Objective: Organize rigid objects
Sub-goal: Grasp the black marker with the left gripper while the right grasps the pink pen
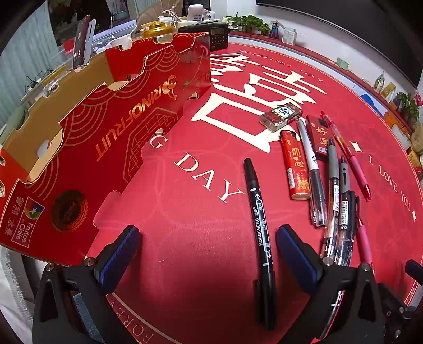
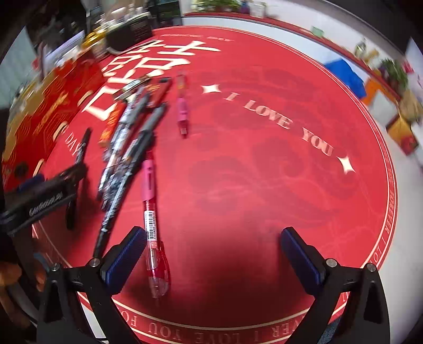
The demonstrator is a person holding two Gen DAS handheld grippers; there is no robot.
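While both claws hang spread and empty over the red tabletop [image 1: 201, 211], the left claw [image 1: 207, 251] has a black marker [image 1: 260, 225] lying between its fingers, untouched. A red fruit box [image 1: 111, 127] stands open to the left, with the lighter [image 1: 294, 165] and other pens clustered right of the marker. The right claw [image 2: 212, 254] has a pink pen [image 2: 153, 225] beside its left finger.

Round red mat [image 1: 185, 225] w/ white lettering covers the table; potted plants [image 1: 248, 22] along far edge, white wall [image 1: 330, 39] behind.
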